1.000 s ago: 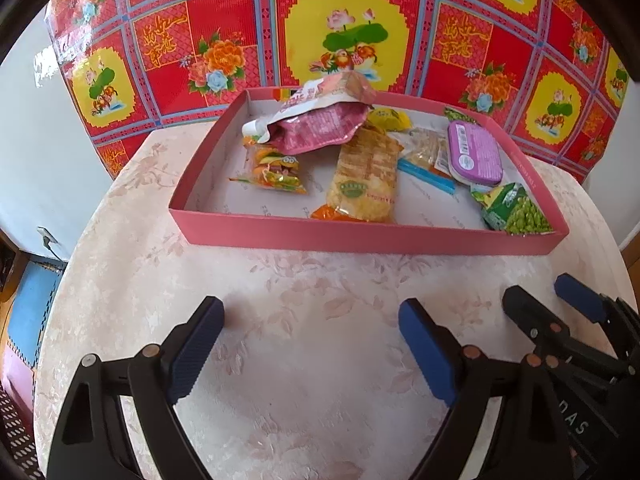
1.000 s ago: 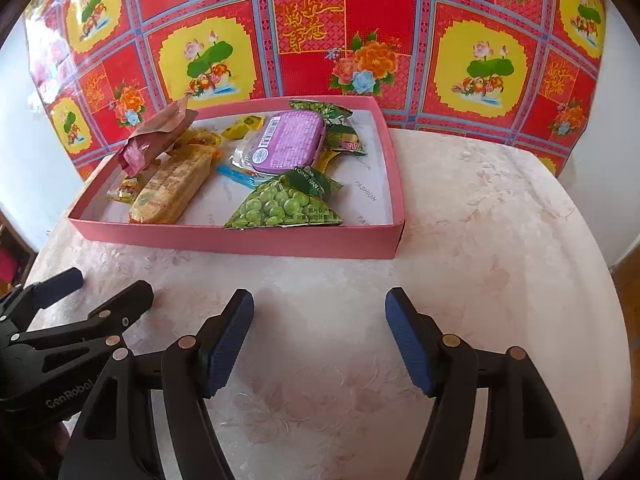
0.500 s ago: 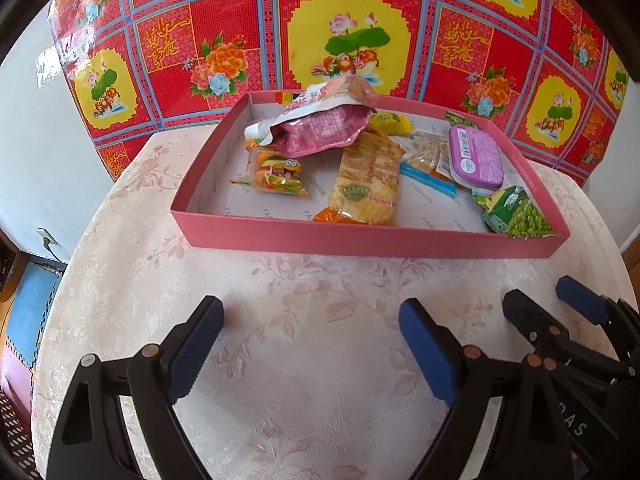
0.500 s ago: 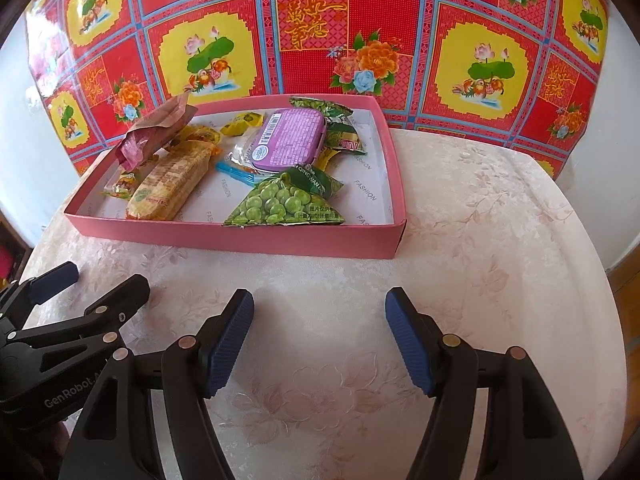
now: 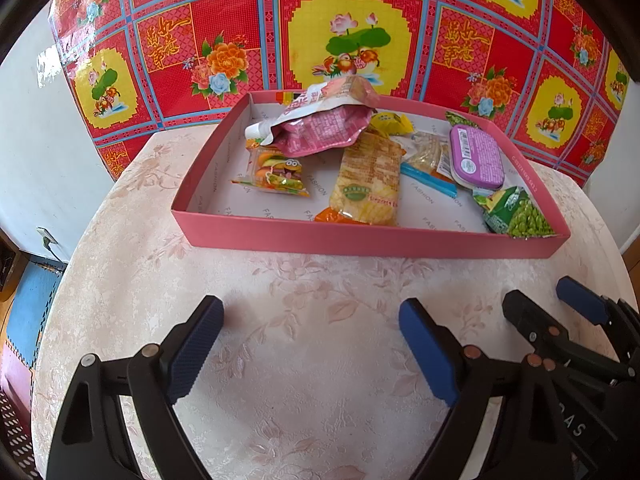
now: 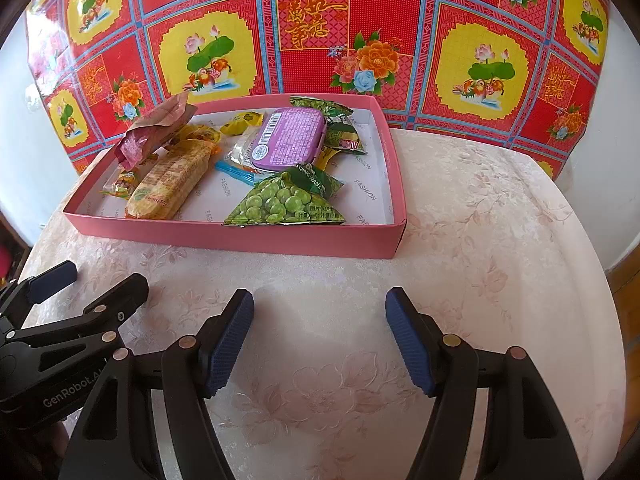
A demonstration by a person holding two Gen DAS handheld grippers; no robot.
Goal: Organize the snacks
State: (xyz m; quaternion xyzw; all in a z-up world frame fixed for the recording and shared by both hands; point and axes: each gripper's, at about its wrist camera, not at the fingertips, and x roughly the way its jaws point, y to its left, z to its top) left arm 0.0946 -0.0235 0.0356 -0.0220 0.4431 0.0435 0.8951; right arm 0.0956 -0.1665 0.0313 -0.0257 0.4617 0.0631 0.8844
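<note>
A shallow pink box (image 5: 360,238) (image 6: 240,240) on the round table holds the snacks: a pink spouted pouch (image 5: 320,128) (image 6: 152,132), a yellow cracker pack (image 5: 368,184) (image 6: 172,180), a small gummy bag (image 5: 276,172), a purple tin (image 5: 476,156) (image 6: 288,136), and a green pea bag (image 5: 516,216) (image 6: 284,200). My left gripper (image 5: 312,344) is open and empty over the table in front of the box. My right gripper (image 6: 320,340) is open and empty beside it, also short of the box.
The table has a pale floral cloth (image 5: 300,360) (image 6: 500,240). A red and yellow patterned sheet (image 5: 360,40) (image 6: 360,40) covers the wall behind the box. The floor drops off at the left edge (image 5: 28,308).
Both grippers have drawn back and up a little from the box. The jaws stay open and the snacks have not moved.
</note>
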